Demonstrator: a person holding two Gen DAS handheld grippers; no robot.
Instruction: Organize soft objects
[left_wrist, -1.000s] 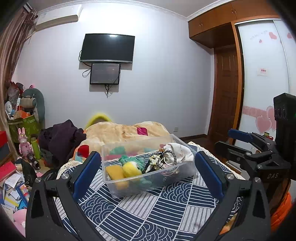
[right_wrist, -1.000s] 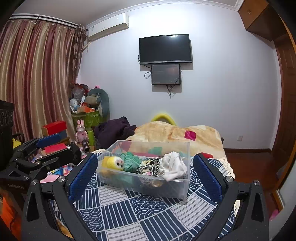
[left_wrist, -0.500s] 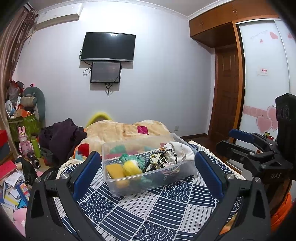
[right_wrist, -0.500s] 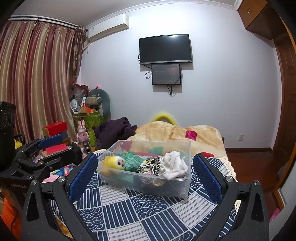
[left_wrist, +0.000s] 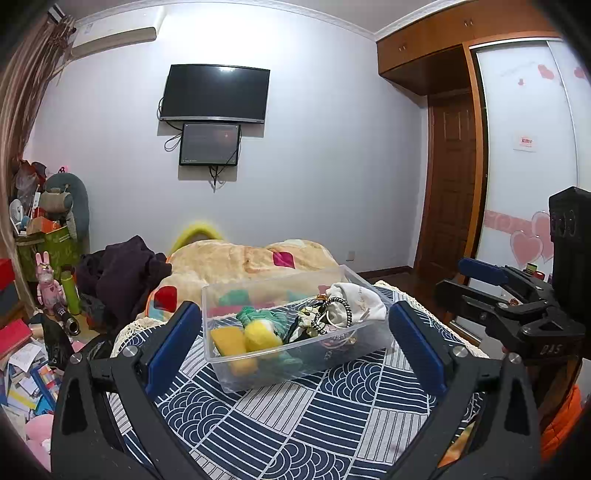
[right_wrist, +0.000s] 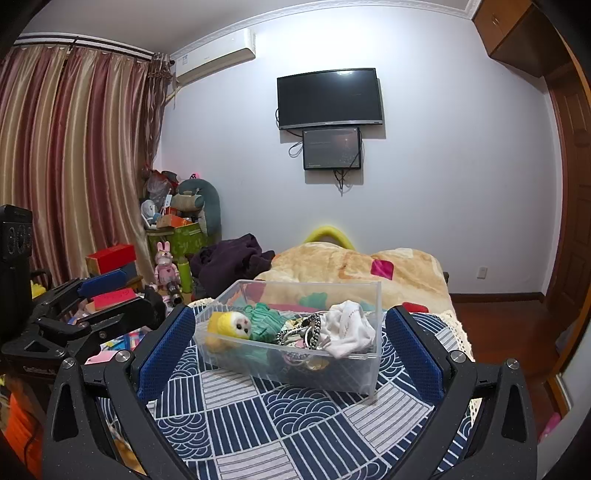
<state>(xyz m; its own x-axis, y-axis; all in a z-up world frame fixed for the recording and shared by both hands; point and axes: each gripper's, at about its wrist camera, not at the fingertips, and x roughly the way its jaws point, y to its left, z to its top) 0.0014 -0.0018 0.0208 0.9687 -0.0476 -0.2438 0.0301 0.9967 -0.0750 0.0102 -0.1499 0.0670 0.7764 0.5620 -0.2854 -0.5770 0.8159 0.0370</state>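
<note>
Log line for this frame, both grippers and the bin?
left gripper: open, empty | right gripper: open, empty | clear bin: on patterned cloth, holds plush doll, white cloth

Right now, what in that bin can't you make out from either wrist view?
- Clear bin bottom layer: both views, buried under the doll, white cloth and bracelets.
- Bracelet tangle: too small to count.
- Doll's face: left view, turned away.
- Tablecloth front edge: cut off by the frame.

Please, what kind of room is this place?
Most likely a bedroom at home: a bed with a beige blanket, a wall-mounted TV, striped curtains, and a wooden wardrobe.
</note>
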